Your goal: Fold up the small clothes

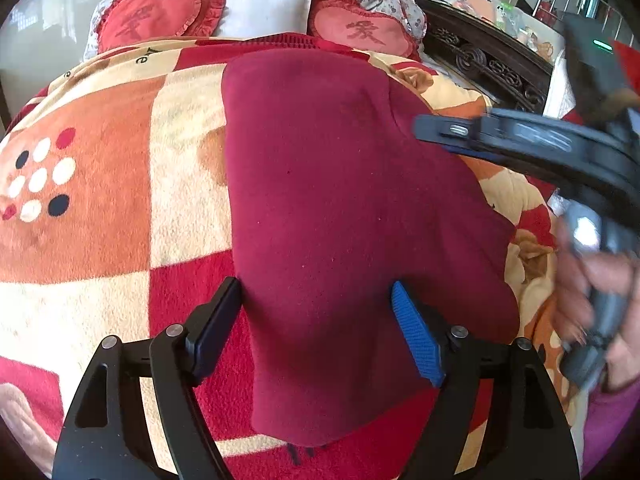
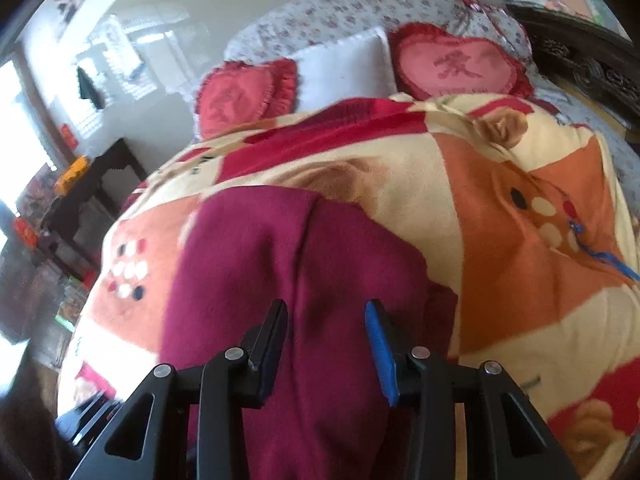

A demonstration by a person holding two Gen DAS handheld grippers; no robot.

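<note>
A dark red garment (image 1: pixel 340 200) lies flat on the patterned bed blanket (image 1: pixel 120 208), folded into a long shape; it also shows in the right wrist view (image 2: pixel 280 272). My left gripper (image 1: pixel 316 292) is open above the garment's near end, one finger on each side, holding nothing. My right gripper (image 2: pixel 326 314) is open over the garment's near part and empty. The right gripper also shows in the left wrist view (image 1: pixel 520 136), blurred, held by a hand at the garment's right edge.
Two red heart cushions (image 1: pixel 160 16) (image 1: pixel 360 32) and a white pillow (image 1: pixel 264 10) lie at the bed's head. A dark carved wooden frame (image 1: pixel 488 64) runs along the right. A dark side table (image 2: pixel 92 196) stands left of the bed.
</note>
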